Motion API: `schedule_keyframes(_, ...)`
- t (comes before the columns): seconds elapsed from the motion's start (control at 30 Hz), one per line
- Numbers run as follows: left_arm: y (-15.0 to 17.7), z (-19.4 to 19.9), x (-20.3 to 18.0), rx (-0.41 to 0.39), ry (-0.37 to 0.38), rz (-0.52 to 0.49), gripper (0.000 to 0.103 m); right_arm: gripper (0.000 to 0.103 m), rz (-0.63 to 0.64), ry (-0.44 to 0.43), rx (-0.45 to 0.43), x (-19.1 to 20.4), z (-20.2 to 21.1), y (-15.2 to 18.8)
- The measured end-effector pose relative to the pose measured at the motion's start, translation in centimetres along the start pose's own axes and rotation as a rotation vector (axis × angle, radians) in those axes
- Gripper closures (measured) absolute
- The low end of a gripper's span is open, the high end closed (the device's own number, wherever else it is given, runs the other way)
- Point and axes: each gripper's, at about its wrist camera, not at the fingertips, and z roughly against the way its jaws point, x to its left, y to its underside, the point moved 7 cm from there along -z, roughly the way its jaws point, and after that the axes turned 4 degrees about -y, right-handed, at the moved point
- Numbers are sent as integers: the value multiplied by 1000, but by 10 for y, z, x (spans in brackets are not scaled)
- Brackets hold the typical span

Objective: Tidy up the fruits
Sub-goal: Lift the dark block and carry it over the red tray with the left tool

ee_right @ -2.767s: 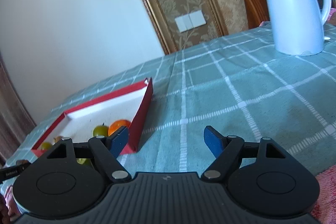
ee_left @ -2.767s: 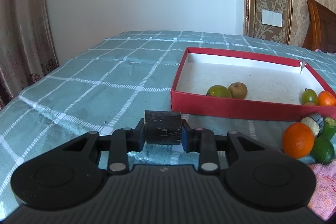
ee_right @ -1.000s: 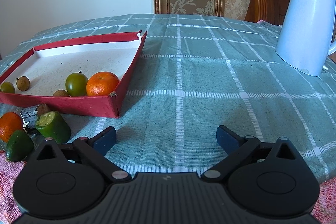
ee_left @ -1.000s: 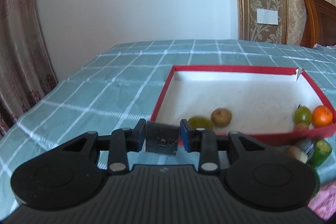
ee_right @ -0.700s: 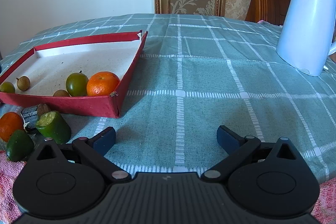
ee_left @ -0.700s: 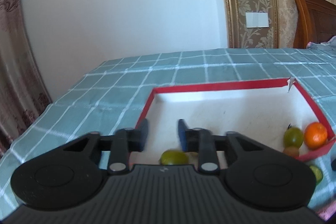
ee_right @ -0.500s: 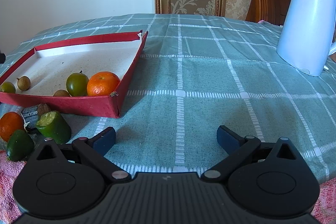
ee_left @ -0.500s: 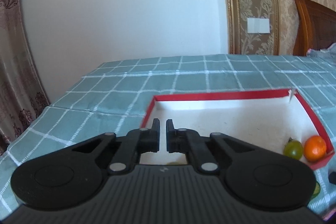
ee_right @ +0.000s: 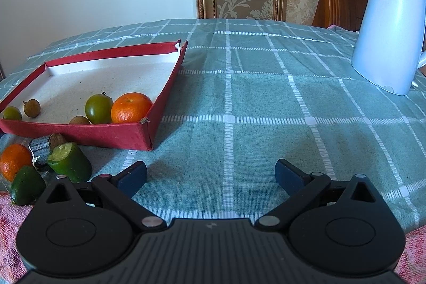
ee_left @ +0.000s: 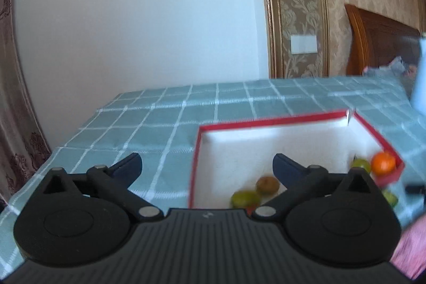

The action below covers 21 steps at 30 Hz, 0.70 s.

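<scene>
Left gripper (ee_left: pixel 207 168) jaws opening wide, empty; right gripper (ee_right: pixel 210 175) spread, empty.

Your shallow red box (ee_right: pixel 111 133) with its white floor lies open on the checked cloth at ten o'clock, holding an orange (ee_right: pixel 131 107) tucked into its near right corner, a dark green round fruit (ee_right: pixel 98 105) touching it on the left, a small brown one (ee_right: pixel 79 120) against the near wall, and another brown one (ee_right: pixel 32 107) and a green one (ee_right: pixel 12 113) toward the near left corner. Outside the near wall at nine o'clock you have a second orange (ee_right: pixel 15 161), a dark cylinder piece (ee_right: pixel 40 147), a cut green chunk (ee_right: pixel 70 162) tilted with its pale face up, and a whole green fruit (ee_right: pixel 26 185) nearest you.
</scene>
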Motion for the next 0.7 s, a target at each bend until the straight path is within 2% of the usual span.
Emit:
schedule_keyframes(0.1, 16, -6, 14, 43, -59, 27, 1, 0, 2, 1, 1, 0, 0, 0)
schedule_keyframes(0.23, 39, -14, 19, 103, -58, 33, 16, 0, 0, -1, 0, 0, 0, 0)
schedule_keyframes(0.4, 56, -17, 16, 120, -34, 17, 17, 0, 6, 3, 2, 0, 1, 0)
schedule_keyframes(0.47, 60, -21, 15, 130, -28, 15, 23, 0, 6, 3, 2, 0, 0, 0)
schedule_keyframes(0.5, 61, -25, 15, 138, -28, 14, 33, 0, 6, 2, 3, 0, 0, 0)
schedule_keyframes(0.53, 62, -29, 15, 150, -30, 15, 49, 0, 5, 2, 2, 0, 0, 0)
schedule_keyframes(0.6, 65, -36, 15, 177, -17, 22, 69, 0, 6, 3, 3, 0, 0, 0)
schedule_keyframes(0.63, 66, -38, 15, 187, -4, 30, 72, 0, 6, 3, 3, 0, 0, 0)
schedule_keyframes(0.7, 67, -39, 14, 187, -5, 26, 73, 0, 6, 3, 3, 0, 0, 0)
